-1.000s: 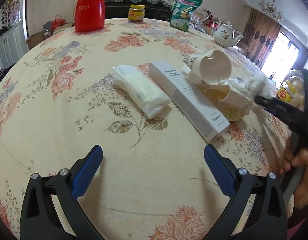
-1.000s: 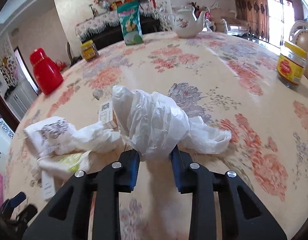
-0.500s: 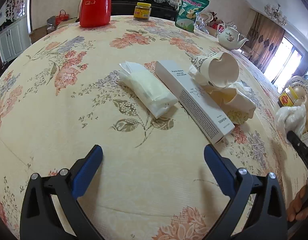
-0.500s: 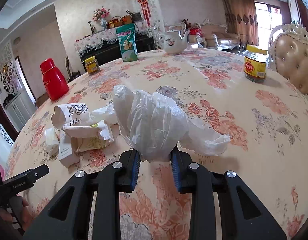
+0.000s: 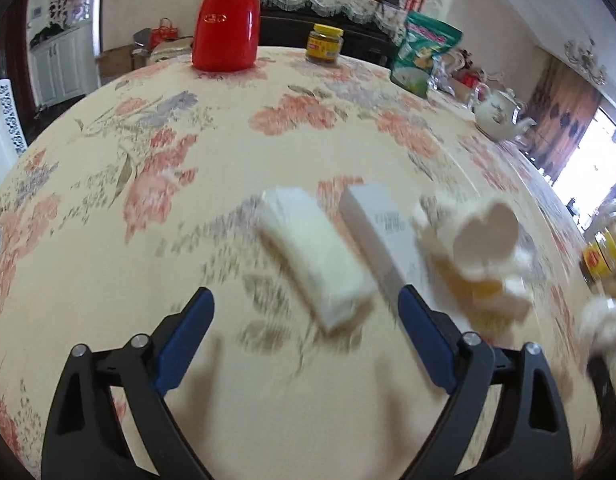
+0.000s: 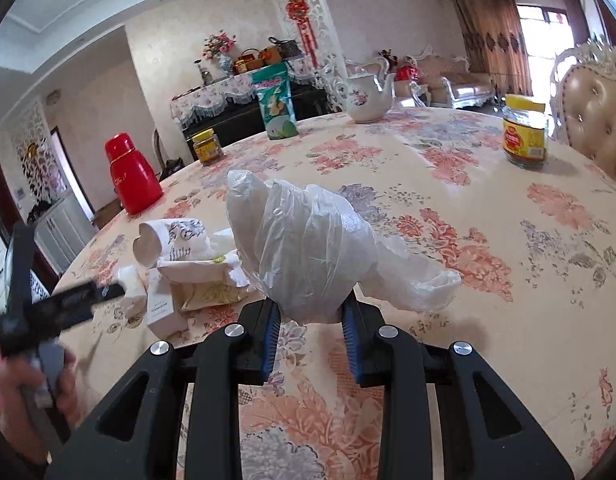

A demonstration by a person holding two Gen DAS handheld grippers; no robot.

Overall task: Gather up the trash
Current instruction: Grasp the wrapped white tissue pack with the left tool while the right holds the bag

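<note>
A round table point(image 6: 488, 208) under a floral cloth carried the litter. The right gripper point(image 6: 312, 330) pinched a crumpled plastic bag point(image 6: 308, 248). The left gripper point(image 5: 306, 310), jaws closing and empty, hovered; a white packet point(image 5: 316, 256) lay at its twelve o'clock, a carton point(image 5: 384, 232) at one o'clock.

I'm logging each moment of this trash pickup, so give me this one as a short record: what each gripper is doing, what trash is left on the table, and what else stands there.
right gripper: shut on a crumpled white plastic bag, held above the tablecloth
left gripper: jaws closing, nothing between them yet; aimed at the white packet
trash left: white packet, long white box, crushed paper cup on crumpled wrappers
other items: red flask, two yellow-lidded jars, green snack bag, teapot
surface: floral tablecloth
</note>
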